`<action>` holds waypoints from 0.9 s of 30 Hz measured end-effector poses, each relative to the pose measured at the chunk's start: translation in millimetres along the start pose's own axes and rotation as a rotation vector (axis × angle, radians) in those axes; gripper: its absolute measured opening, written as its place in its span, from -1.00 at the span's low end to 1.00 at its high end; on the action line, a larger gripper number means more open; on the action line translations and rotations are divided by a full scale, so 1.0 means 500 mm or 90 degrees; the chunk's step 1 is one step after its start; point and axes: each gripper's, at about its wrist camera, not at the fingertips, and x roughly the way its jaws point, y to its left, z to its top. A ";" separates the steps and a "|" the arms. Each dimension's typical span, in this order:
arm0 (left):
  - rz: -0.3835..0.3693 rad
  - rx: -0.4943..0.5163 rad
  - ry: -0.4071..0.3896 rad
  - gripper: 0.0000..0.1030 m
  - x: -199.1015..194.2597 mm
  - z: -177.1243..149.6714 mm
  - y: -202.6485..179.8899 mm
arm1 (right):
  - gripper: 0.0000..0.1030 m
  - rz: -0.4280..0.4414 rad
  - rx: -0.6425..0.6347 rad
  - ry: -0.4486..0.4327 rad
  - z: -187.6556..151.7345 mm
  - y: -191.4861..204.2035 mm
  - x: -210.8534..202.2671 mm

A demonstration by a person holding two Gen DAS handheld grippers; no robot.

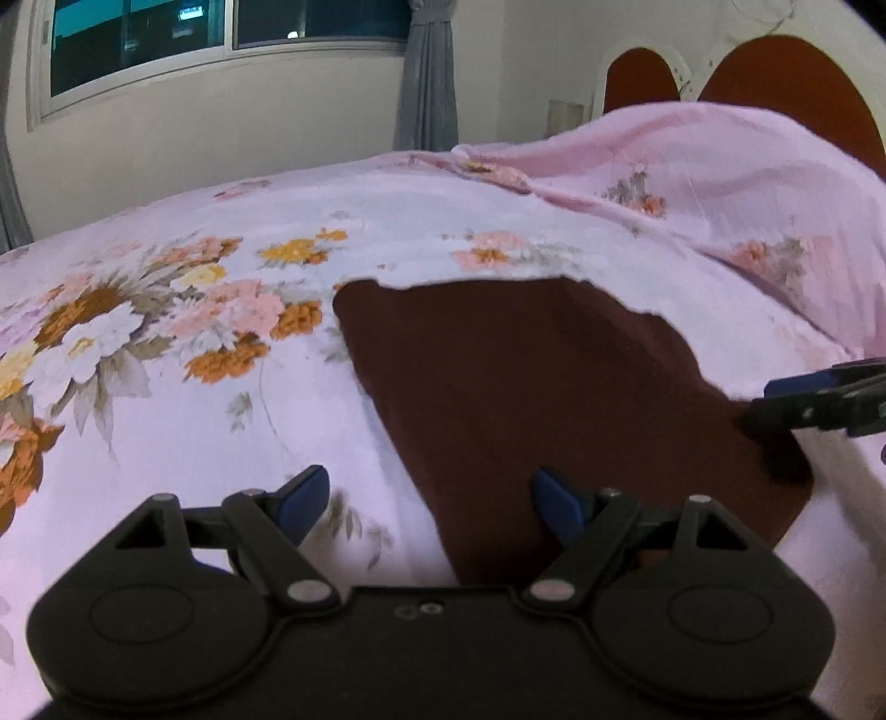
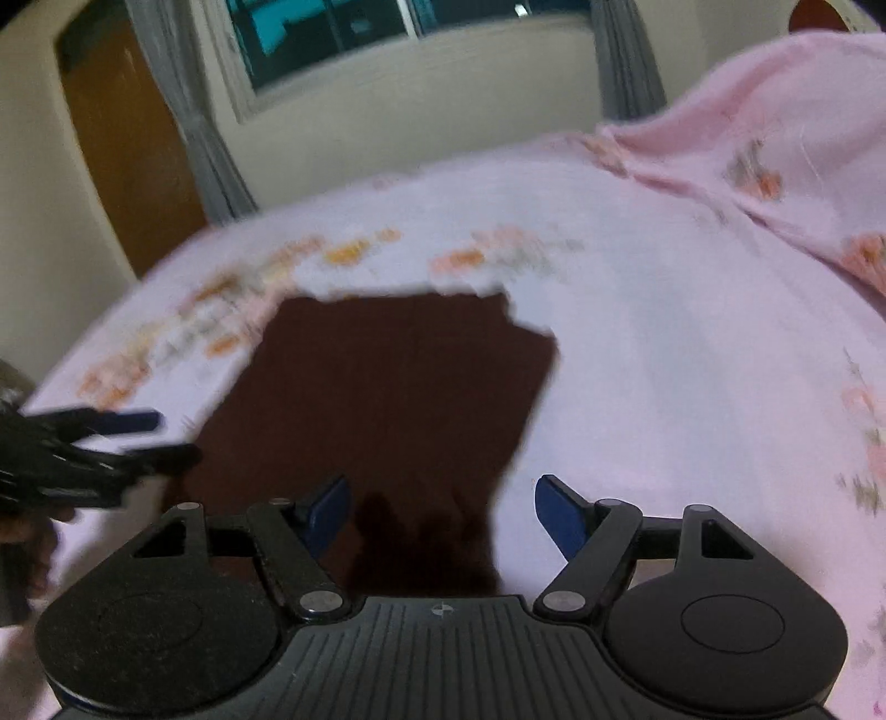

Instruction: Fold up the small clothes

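Note:
A dark maroon garment (image 1: 554,399) lies flat on the pink floral bedsheet (image 1: 221,415), folded into a rough rectangle. My left gripper (image 1: 429,501) hovers over its near left edge, open, nothing between the blue pads. In the left wrist view the right gripper (image 1: 775,404) reaches in from the right edge over the garment's right side. In the right wrist view the same garment (image 2: 398,387) lies ahead and my right gripper (image 2: 443,509) stands open above its near edge, holding nothing. The left gripper (image 2: 166,437) shows at the left of that view, blurred.
A pink floral pillow or bunched cover (image 1: 720,177) rises at the back right before a brown headboard (image 1: 786,77). A window (image 1: 221,39) with grey curtains (image 1: 426,72) is on the far wall. A brown door (image 2: 127,138) stands at the left.

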 end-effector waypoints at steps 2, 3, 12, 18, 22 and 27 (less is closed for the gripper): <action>0.000 -0.010 0.007 0.57 0.004 -0.008 0.002 | 0.45 -0.016 0.019 0.028 -0.015 -0.015 0.018; 0.000 -0.015 0.009 0.57 0.004 -0.010 0.004 | 0.45 -0.008 0.036 0.027 -0.018 -0.024 0.021; 0.008 0.047 0.034 0.57 -0.024 -0.053 -0.031 | 0.36 -0.016 0.016 0.027 -0.032 0.000 -0.012; 0.002 0.016 0.008 0.56 -0.057 -0.090 -0.014 | 0.22 0.012 0.017 -0.003 -0.050 -0.002 -0.040; -0.022 -0.032 0.003 0.57 -0.062 -0.097 0.004 | 0.22 0.014 0.016 -0.039 -0.046 0.003 -0.056; 0.007 0.016 0.016 0.60 -0.056 -0.116 -0.016 | 0.22 -0.017 -0.002 0.013 -0.070 -0.011 -0.002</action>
